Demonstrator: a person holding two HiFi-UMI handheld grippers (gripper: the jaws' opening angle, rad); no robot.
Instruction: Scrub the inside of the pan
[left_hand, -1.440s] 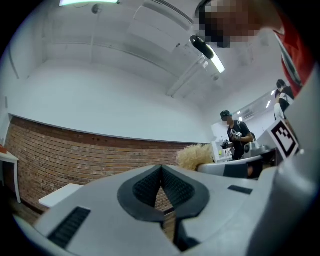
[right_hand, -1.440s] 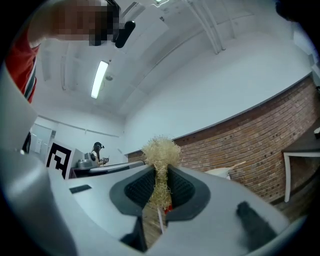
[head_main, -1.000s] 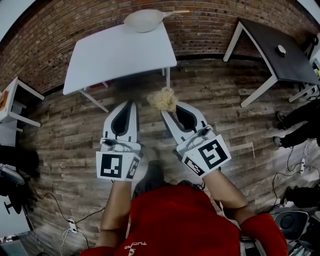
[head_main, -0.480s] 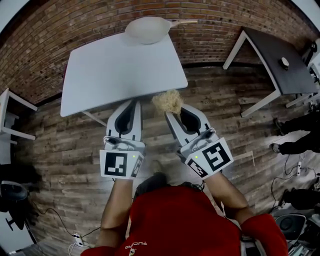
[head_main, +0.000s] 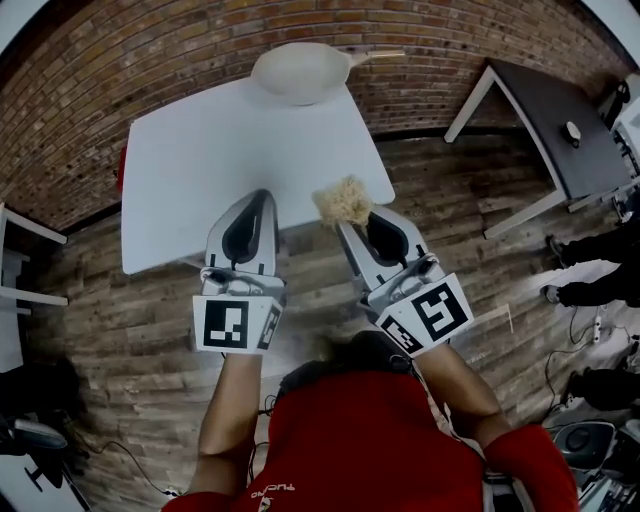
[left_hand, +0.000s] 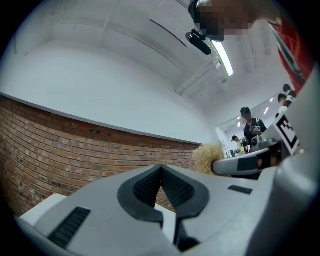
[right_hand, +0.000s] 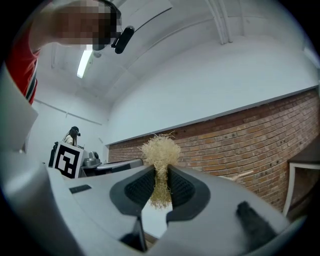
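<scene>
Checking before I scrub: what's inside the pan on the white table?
Nothing shows inside the pan, only its pale interior. Its near wall may hide part of the bottom, and any residue would be too small to tell.

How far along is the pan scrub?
Done: the scrubber is clamped in the right gripper. In hand: both grippers hover at the table's near edge, left gripper shut, empty. Left: the pan sits at the far edge, untouched; all scrubbing remains.
</scene>
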